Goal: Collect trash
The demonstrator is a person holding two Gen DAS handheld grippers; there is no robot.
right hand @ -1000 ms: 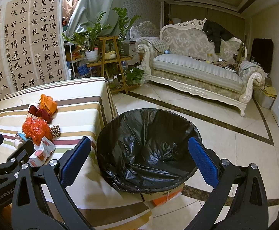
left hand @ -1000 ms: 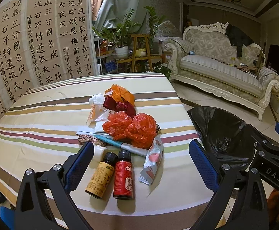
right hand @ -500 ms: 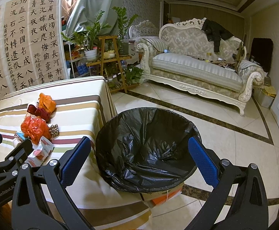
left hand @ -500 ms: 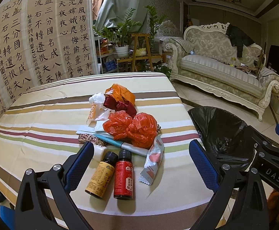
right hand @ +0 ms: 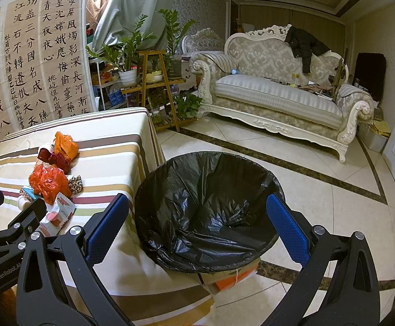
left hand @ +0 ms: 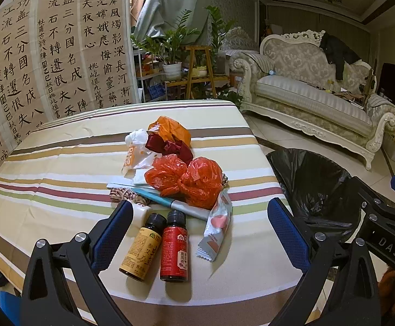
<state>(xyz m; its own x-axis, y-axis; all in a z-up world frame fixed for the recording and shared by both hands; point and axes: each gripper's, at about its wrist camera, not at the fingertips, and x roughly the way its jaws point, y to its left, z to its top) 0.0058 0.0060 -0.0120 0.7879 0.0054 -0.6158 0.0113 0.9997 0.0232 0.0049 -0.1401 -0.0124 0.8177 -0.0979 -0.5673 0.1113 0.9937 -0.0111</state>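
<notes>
Nothing moved since earlier: left gripper spread over bottles; right gripper spread above bin.

The tablecloth is cream with stripes of brown, tan, maroon and green running across it. Near its right edge lie two crumpled red-orange bags, with a dark red wrapper and an orange bag behind them. Toward the near edge lie a yellow-labelled bottle and a red-labelled bottle, both black-capped. The bin liner is glossy black.
</notes>
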